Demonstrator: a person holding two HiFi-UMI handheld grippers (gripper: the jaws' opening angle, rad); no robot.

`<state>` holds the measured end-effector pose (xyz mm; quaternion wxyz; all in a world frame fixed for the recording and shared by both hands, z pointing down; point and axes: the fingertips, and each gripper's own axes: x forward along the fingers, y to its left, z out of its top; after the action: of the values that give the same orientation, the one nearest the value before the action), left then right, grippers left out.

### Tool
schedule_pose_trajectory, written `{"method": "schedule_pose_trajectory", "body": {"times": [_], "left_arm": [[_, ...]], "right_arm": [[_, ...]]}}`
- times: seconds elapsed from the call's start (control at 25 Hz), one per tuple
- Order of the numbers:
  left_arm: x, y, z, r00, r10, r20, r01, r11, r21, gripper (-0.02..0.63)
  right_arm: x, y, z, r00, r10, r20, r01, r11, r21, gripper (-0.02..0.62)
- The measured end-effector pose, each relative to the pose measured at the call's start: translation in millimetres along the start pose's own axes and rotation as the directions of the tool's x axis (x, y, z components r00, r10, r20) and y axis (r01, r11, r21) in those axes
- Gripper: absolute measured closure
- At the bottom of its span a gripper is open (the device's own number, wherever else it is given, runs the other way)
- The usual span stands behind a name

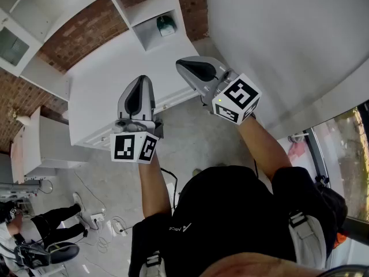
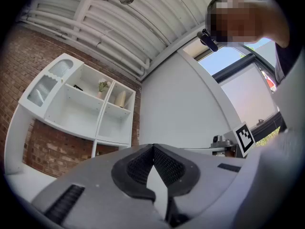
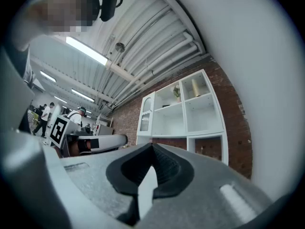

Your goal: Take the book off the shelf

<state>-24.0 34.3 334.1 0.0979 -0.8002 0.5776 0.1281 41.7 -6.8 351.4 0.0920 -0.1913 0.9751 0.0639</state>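
Both claws are closed tip to tip and empty: left claw [image 2: 153,148], right claw [image 3: 152,147]. Open air lies between them and the front edge of the white shelf [image 1: 151,16]. Only the head view shows a greenish item [image 1: 166,25] in one compartment. Whether it is the book cannot be told.

A red brick wall [image 1: 75,42] backs the white shelf unit [image 2: 81,109] ahead of me; a plain white wall [image 1: 277,39] stands right, grey concrete floor [image 1: 184,134] below, strip lights [image 3: 86,50] overhead.
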Motion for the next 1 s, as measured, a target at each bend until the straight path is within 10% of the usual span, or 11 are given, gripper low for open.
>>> {"method": "schedule_pose_trajectory", "body": {"times": [1.0], "left_arm": [[-40,84,21,0.999,-0.052,0.0,0.052,0.998,-0.02,0.607]], "right_arm": [[82,38,18,1.0,0.005,0.031,-0.008,0.997,0.071,0.595]]}}
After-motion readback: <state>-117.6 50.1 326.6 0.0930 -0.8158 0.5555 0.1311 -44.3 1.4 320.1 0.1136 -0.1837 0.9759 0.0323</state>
